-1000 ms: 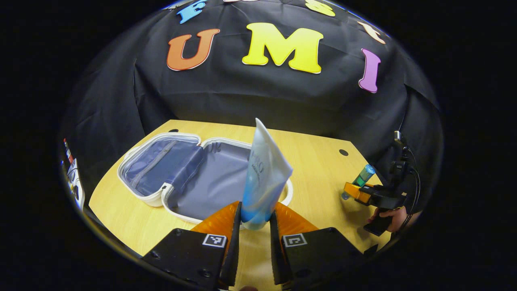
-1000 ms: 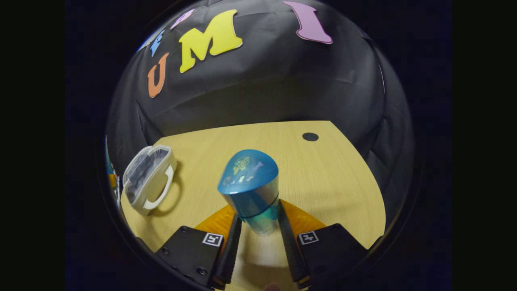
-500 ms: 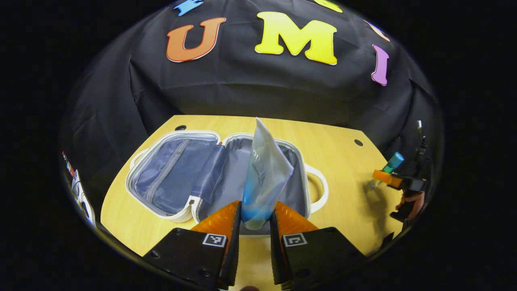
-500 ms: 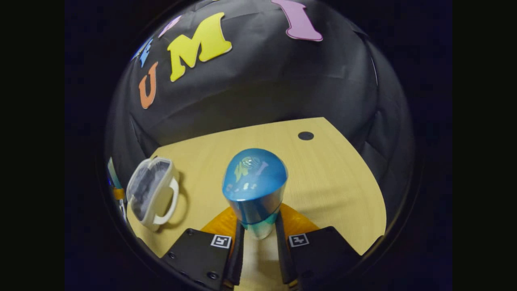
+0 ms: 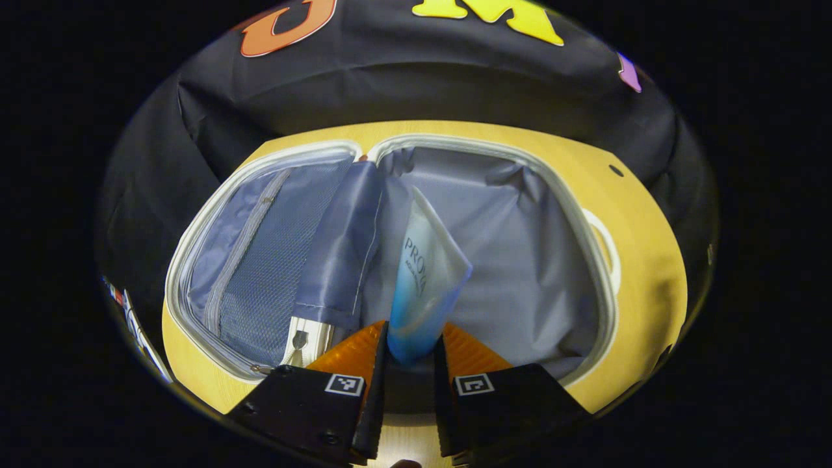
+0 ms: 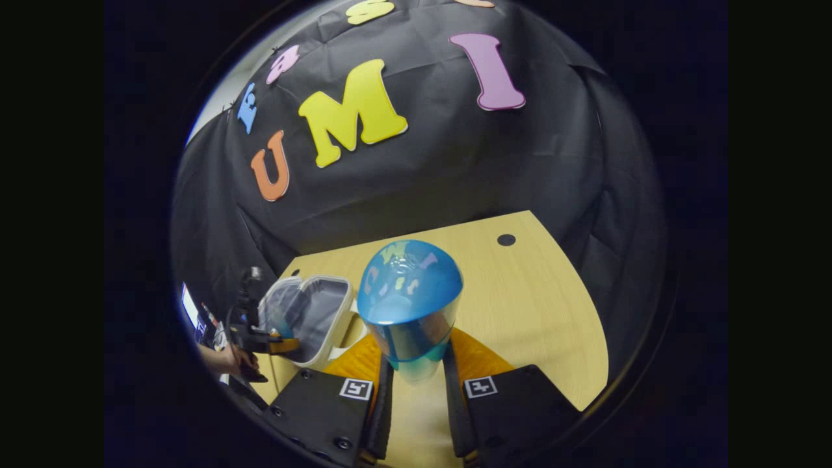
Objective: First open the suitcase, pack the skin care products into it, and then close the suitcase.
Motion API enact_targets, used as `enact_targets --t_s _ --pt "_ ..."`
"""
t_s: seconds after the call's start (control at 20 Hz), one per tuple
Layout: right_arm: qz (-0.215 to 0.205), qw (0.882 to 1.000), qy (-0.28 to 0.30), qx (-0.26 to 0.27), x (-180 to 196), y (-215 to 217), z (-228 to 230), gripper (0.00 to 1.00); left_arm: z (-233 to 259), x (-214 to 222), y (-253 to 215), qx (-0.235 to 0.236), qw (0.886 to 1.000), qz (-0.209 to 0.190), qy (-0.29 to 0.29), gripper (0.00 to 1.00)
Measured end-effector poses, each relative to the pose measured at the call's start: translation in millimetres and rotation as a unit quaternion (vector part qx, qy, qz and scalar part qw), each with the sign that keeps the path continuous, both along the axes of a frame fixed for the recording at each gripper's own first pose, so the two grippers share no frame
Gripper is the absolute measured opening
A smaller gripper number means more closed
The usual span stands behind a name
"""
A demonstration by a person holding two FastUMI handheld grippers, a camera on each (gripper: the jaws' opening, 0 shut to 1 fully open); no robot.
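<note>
Tube: your left claw (image 5: pixel 411 356) pinches the skin care tube (image 5: pixel 424 279) by its blue lower end, both fingers pressed on it; it stands nearly upright and leans a little right, crimped end up.
Drop zone: the tube hangs directly over the right-hand half of the open suitcase (image 5: pixel 588 214), grey lining beneath and beyond it. The coming move is, by my reading, straight down and release.
Long axis: the tube is taller than that half looks deep, so lay it over toward the far rim as you lower it, not on end.
Edges: the loose lining flap (image 5: pixel 338 247) and the centre hinge lie just left of the tube; the white zip rim runs near your fingers. Keep right of the flap.
Open room: the right half holds nothing yet, with free lining right and far of the tube.
Bottle: your right claw (image 6: pixel 416 383) grips the blue-capped bottle (image 6: pixel 409 299) low on its clear body, cap up, above the bench (image 6: pixel 520 286).
Nearer claw: in the right gripper view the suitcase (image 6: pixel 318 318) sits to the left, with the left claw (image 6: pixel 283 344) at it; the right one is well apart, so it waits its turn.
</note>
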State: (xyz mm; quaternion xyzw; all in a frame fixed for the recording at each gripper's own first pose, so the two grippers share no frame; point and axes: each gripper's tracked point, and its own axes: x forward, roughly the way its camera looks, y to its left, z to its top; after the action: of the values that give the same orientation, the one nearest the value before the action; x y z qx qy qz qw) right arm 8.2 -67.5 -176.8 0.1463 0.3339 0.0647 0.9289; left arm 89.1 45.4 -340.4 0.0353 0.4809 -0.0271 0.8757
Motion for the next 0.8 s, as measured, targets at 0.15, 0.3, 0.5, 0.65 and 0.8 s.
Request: enact_targets --t_s 0.15,0.3,0.5,0.65,0.8 --pt "-0.016 1.0 0.001 0.02 -10.2 2.3 17.3 0.34 -3.5 1.2 5.5 0.041 0.999 0.016 0.016 0.36" --pt "0.002 1.0 -0.011 0.008 -14.1 3.3 27.1 0.35 -4.2 9.8 10.8 0.052 0.997 0.05 0.032 0.37" --pt "0.011 1.0 -0.016 0.02 -15.2 7.9 38.2 0.34 -6.0 19.2 12.9 0.071 0.993 0.071 0.06 0.37" --pt "0.02 0.999 -0.018 0.022 -16.9 6.9 41.0 0.34 -9.5 25.6 13.7 0.112 0.989 0.061 0.079 0.39" --pt "0.017 0.999 -0.015 0.024 -20.6 1.1 39.8 0.34 -10.7 27.5 13.4 0.133 0.986 0.058 0.085 0.41"
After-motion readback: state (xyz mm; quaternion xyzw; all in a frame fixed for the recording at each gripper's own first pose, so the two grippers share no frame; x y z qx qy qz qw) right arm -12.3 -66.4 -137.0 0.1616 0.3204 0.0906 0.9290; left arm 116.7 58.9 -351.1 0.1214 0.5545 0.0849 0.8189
